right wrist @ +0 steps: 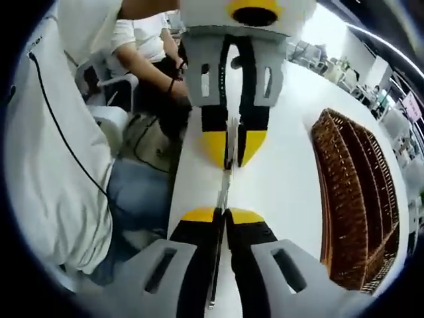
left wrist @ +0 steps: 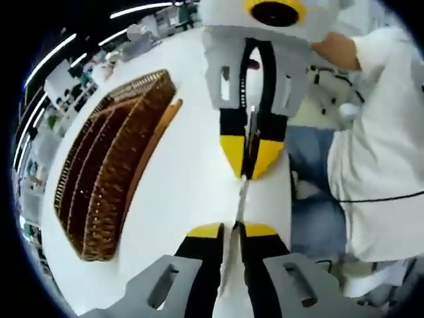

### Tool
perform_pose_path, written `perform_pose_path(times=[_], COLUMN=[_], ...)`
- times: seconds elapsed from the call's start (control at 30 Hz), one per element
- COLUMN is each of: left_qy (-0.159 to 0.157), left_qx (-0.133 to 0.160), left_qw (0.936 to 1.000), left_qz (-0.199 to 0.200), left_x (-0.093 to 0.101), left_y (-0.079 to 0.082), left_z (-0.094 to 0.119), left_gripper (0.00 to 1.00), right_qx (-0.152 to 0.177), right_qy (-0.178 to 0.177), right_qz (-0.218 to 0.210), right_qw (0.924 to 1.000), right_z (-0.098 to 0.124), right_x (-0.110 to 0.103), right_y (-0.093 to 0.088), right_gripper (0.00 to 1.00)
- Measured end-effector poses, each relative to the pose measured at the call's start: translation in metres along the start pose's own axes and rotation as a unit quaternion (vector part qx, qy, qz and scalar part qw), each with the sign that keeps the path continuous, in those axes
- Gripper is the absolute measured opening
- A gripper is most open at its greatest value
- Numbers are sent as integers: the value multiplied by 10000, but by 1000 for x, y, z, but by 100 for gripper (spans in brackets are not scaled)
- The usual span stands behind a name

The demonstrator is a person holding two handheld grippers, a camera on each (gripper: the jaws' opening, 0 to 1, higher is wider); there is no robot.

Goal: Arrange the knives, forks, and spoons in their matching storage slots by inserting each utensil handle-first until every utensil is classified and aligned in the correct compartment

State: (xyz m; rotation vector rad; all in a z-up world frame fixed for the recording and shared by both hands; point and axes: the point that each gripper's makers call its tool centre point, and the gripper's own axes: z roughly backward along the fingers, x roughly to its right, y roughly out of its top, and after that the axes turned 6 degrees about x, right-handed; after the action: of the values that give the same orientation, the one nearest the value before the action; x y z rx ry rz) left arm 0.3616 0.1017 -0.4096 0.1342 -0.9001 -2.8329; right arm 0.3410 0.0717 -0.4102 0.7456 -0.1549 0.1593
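Both views are bright and evenly lit — long ceiling strip lights (left wrist: 136, 9) show as white streaks near the upper edge. The white table (left wrist: 179, 192) is nearly blown out, with only faint shadows beside the basket (left wrist: 109, 169). Fisheye bending curves the table edge and basket sides strongly toward the rim. The background room is soft and smeared; the near jaws look slightly blurred — the centre is sharpest.

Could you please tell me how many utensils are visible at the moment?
1: a thin metal utensil held between the two claws above the white table; others may be hidden.
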Motion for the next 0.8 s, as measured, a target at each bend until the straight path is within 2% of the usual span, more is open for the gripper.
perform_pose_path(times=[0.1, 0.2, 0.27, 0.4, 0.5, 0.53, 0.63, 0.8], left_qy=[-73, -168, -116, -27, 4, 3, -11, -64], left_qx=[-58, -73, -38, 67, 181, 197, 232, 345], left_qw=[9999, 9998, 9997, 9999, 9998, 9998, 9997, 9992], left_qz=[62, -80, -226, -155, -84, -68, -31, -193], left_x=[-1, 7, 7, 7, 7, 7, 6, 7], left_y=[1, 1, 1, 2, 1, 1, 1, 2], left_z=[-1, -2, -2, -2, -2, -2, -1, -1], left_gripper=[9, 3, 3, 3, 3, 3, 3, 4], right_qx=[6, 70, 121, 267, 312, 390, 545, 1042], right_qy=[-49, -35, -13, -7, -20, -43, -4, 24], right_qz=[54, -28, 0, 133, -320, -272, -716, -1123], right_qw=[10000, 10000, 9999, 9996, 9990, 9989, 9959, 9882], right_z=[1, 2, 2, 6, 17, 18, 26, 25], right_x=[0, 1, 1, 2, 3, 5, 2, -2], right_y=[0, -1, -2, -5, -17, -16, -23, -21], right_gripper=[5, 5, 5, 5, 6, 7, 8, 6])
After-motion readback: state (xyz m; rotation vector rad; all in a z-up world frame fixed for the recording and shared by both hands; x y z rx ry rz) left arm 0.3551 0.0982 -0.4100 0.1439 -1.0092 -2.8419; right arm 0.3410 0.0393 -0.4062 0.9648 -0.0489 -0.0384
